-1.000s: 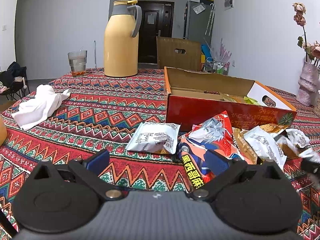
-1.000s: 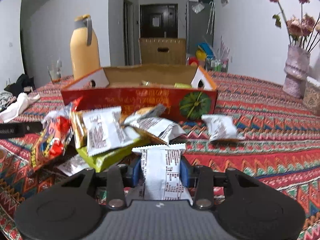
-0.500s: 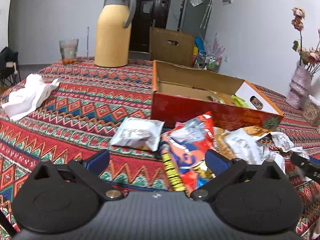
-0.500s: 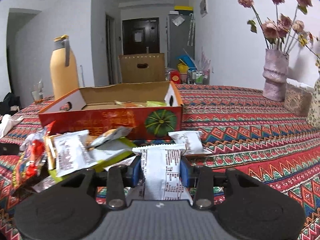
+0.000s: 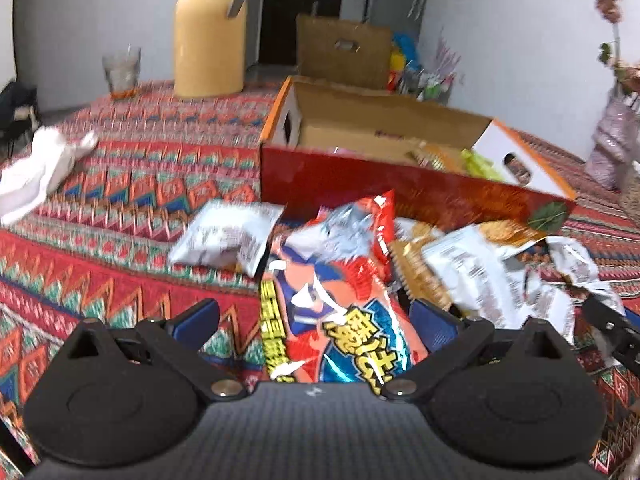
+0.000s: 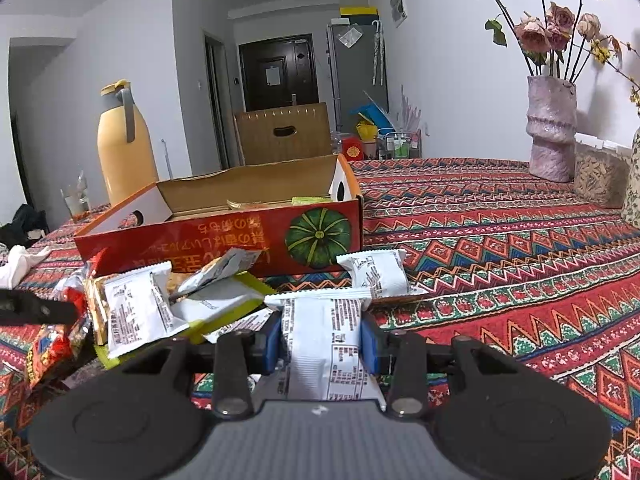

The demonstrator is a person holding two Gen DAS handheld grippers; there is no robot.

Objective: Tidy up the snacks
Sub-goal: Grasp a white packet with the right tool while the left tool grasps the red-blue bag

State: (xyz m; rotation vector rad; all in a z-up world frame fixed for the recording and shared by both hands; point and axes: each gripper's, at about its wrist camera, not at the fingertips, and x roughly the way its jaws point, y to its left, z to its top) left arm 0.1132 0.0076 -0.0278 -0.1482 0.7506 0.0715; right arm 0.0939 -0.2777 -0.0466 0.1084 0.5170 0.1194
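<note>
On the patterned tablecloth (image 5: 120, 216), far left in the left wrist view, lies a crumpled white cloth (image 5: 36, 168); behind it stand a drinking glass (image 5: 120, 70) and a tall yellow jug (image 5: 210, 36). Moving right, a small white packet (image 5: 224, 236) lies flat just beside a large red and blue snack bag (image 5: 340, 300) with yellow lettering, its crinkled silver top end pointing at the open red cardboard box (image 5: 400, 184). The box holds a few green and tan packets. Right of the bag lies a heap of white and gold wrappers (image 5: 480, 264), close against the box's front wall.

The left gripper (image 5: 316, 320) tilts down over the red bag, its blue fingers spread wide, the bag's near end between them; the right finger is close to the bag, but contact cannot be told.

In the right wrist view, the right gripper (image 6: 323, 340) points roughly level toward the box and is clenched on a white snack packet (image 6: 324, 336) with black print, both blue pads pressing its sides. Another white packet (image 6: 376, 272) lies just ahead, and a vase of dried flowers (image 6: 552, 132) stands far right.
</note>
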